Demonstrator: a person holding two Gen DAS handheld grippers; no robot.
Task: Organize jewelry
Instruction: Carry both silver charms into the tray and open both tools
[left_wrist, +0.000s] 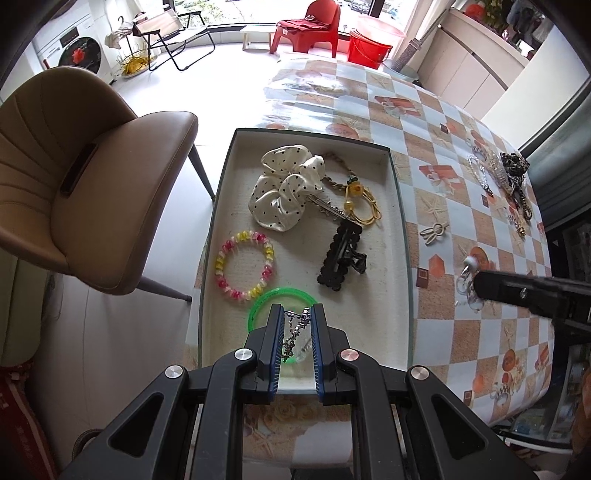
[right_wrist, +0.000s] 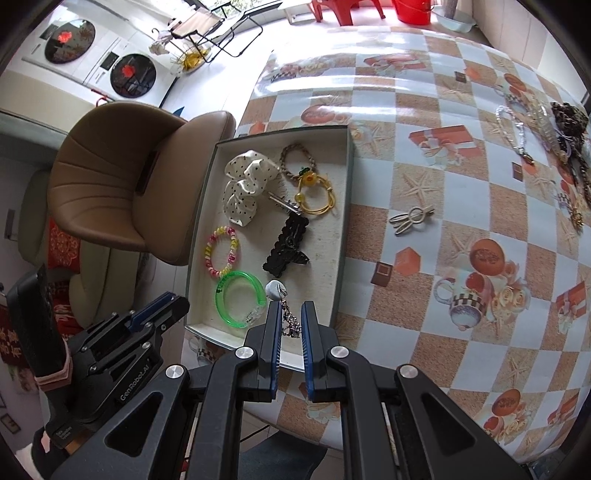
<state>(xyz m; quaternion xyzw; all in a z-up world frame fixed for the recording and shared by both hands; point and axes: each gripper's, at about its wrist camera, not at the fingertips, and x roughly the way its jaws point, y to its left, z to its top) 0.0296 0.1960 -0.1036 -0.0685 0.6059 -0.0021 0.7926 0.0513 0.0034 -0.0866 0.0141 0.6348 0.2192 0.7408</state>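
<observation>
A shallow white-lined tray (left_wrist: 403, 221) (right_wrist: 342, 221) on the table holds a polka-dot scrunchie (left_wrist: 284, 188), a pink-yellow spiral hair tie (left_wrist: 243, 271), a green bangle (left_wrist: 258, 306), a black claw clip (left_wrist: 341, 258) and a yellow hair tie (left_wrist: 364, 206). My left gripper (left_wrist: 298, 309) hangs over the tray's near end, shut on a thin silver chain (left_wrist: 294, 330). My right gripper (right_wrist: 290, 306) is shut on another small chain (right_wrist: 290, 322) with a white round pendant (right_wrist: 275, 290), just above the tray's near right corner. In the left wrist view the right gripper (left_wrist: 478, 284) comes in from the right.
A cream knot-shaped clip (left_wrist: 434, 232) (right_wrist: 410, 218) lies on the checked tablecloth right of the tray. A heap of chains and clips (left_wrist: 506, 177) (right_wrist: 546, 140) sits at the far right edge. A tan chair (left_wrist: 92, 184) stands left of the table.
</observation>
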